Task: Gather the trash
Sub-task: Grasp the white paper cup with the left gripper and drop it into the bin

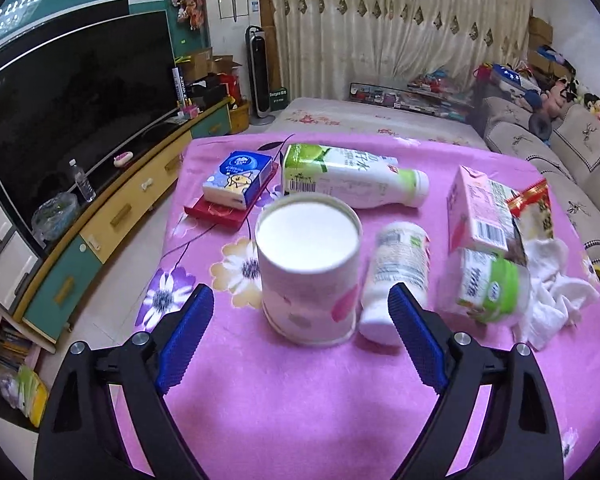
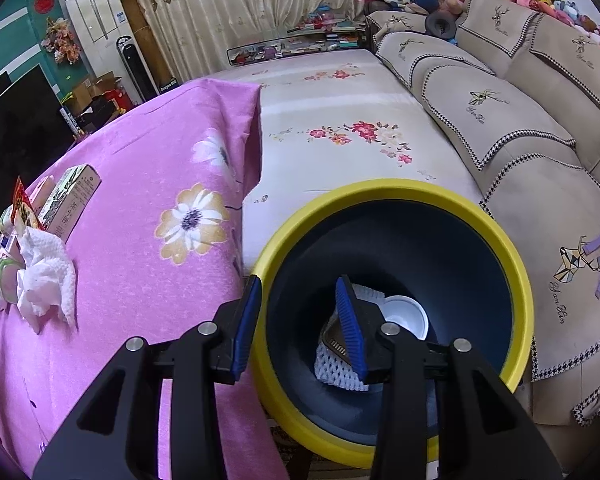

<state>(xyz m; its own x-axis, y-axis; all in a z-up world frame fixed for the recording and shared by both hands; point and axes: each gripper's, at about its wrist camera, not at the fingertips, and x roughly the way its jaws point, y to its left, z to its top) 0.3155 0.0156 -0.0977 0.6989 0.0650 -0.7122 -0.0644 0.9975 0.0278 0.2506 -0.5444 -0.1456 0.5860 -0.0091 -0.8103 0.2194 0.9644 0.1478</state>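
A floral paper cup (image 1: 308, 272) stands on the pink flowered cloth (image 1: 284, 392). My left gripper (image 1: 302, 296) is open, its blue pads on either side of the cup's base without touching it. Beside the cup lies a white pill bottle (image 1: 396, 272); behind it lies a green-and-white drink bottle (image 1: 352, 184). To the right are a pink carton (image 1: 480, 208), a green-labelled tub (image 1: 488, 284), a red snack wrapper (image 1: 532, 208) and crumpled tissue (image 1: 556, 292). My right gripper (image 2: 298, 292) grips the wall of a yellow-rimmed dark bin (image 2: 500, 232), which holds white foam netting (image 2: 340, 368) and a white lid (image 2: 406, 316).
A blue tissue pack (image 1: 240, 176) rests on a red box (image 1: 220, 212) at the cloth's far left. A TV (image 1: 72, 112) and a low cabinet (image 1: 112, 216) run along the left. A beige sofa (image 2: 520, 128) stands to the right of the bin.
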